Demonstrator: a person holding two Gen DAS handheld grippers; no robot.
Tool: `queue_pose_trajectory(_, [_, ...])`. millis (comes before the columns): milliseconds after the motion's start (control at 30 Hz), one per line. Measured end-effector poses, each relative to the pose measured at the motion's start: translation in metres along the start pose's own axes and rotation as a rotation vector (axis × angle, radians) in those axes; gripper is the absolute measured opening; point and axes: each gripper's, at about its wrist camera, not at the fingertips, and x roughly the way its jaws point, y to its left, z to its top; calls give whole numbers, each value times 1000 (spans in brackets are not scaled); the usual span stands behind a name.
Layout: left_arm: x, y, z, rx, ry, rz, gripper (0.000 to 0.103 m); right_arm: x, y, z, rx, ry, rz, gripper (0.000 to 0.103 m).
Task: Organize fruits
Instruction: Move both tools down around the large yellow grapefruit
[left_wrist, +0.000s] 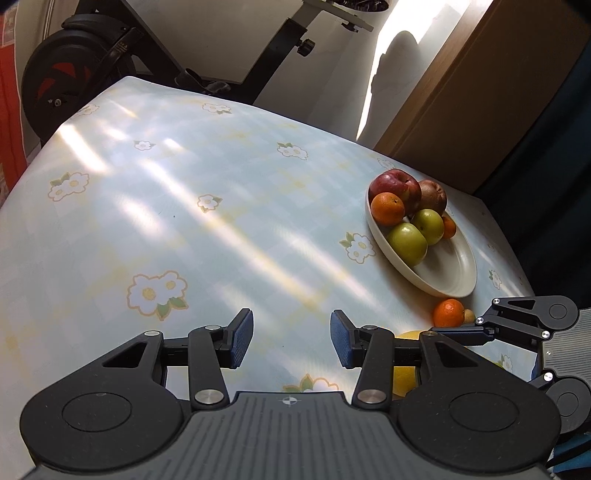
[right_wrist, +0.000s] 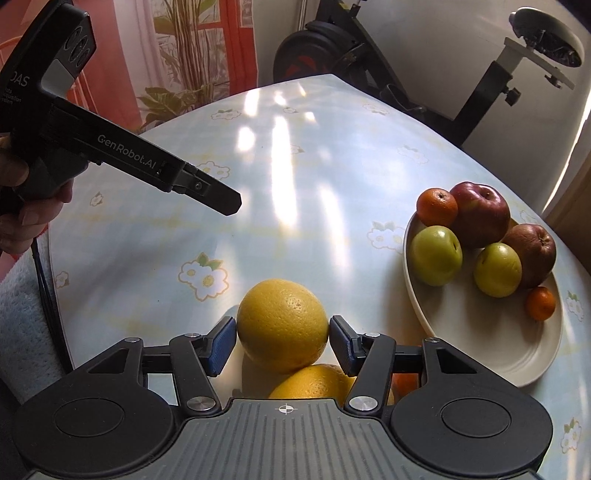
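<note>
Jaws of the right gripper (right_wrist: 282, 341) flank the yellow citrus (right_wrist: 282, 325), seemingly gripping it; the plate (right_wrist: 480, 354) lies to their right. Left gripper (left_wrist: 291, 338) hangs parted, empty.

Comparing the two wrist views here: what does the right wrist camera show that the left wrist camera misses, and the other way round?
Only the right wrist view shows the large yellow citrus fruit whole between the right claw pads, a second yellow fruit beneath it, and the hand holding the left claw's handle.

Only the left wrist view shows the empty gap of the left claw and a loose orange mandarin on the table beside the dish.

Both show the white oval dish of apples, green fruits and mandarins on the floral tablecloth.
</note>
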Motion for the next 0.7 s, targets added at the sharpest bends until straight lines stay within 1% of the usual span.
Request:
queue_pose_trajectory(167, [1,1,0,-9,-6,-10,48,0,0,0,-17,-47,0,50])
queue_pose_trajectory(400, [0,6,5,-36,-10,-9,48,10,-6,14,-2,-120,9,50])
queue_pose_trajectory(500, [-1,7,8,-53,-16,-13,48,13,-17,18,42,-128,12,50])
queue_pose_trajectory(600, [-1,5,10,-52,-18,-17,48,12,-31,17,106,-124,37,50])
queue_pose_trajectory(700, [2,1,11,-44,-11,-19,48,6,-43,12,150,-139,23,51])
